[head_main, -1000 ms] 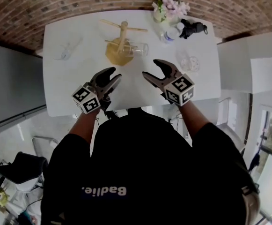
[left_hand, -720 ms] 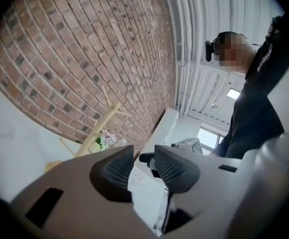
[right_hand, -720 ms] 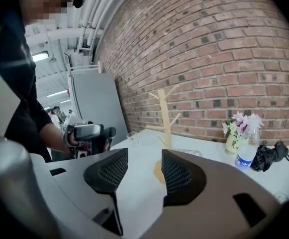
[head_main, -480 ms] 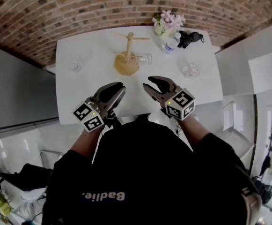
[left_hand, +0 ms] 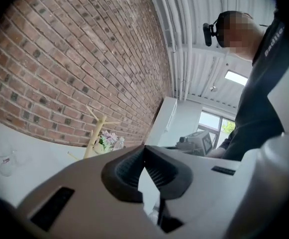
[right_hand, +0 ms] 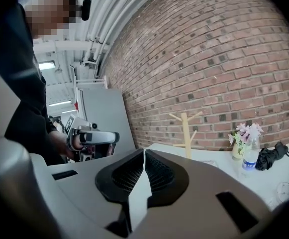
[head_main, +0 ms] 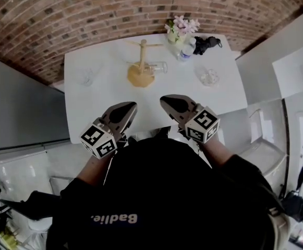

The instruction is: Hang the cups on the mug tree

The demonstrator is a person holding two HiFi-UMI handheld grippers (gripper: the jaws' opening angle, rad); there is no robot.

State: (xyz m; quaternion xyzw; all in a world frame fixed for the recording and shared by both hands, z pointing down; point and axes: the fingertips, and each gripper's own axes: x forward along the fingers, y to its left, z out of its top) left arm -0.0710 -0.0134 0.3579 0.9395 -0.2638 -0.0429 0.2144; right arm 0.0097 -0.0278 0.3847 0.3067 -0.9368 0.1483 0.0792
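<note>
A wooden mug tree (head_main: 142, 59) stands at the back middle of the white table (head_main: 229, 95). A clear glass cup (head_main: 158, 67) lies on its side against the tree's base. Two more clear cups stand apart, one at the left (head_main: 85, 76) and one at the right (head_main: 208, 76). My left gripper (head_main: 132, 106) and right gripper (head_main: 164, 99) hover side by side over the table's near edge, well short of the cups. Both are shut with nothing between their jaws. The mug tree (left_hand: 95, 132) shows in the left gripper view, and likewise (right_hand: 186, 132) in the right gripper view.
A vase of pink flowers (head_main: 180, 27), a water bottle (head_main: 188, 47) and a black folded thing (head_main: 207, 44) sit at the table's back right corner. A brick wall (head_main: 88, 14) runs behind the table. A grey panel (head_main: 21, 108) stands to the left.
Both grippers' jaws went from wide open to shut, with nothing taken. The grippers drew back from the table's middle to its near edge, and the table now sits farther off.
</note>
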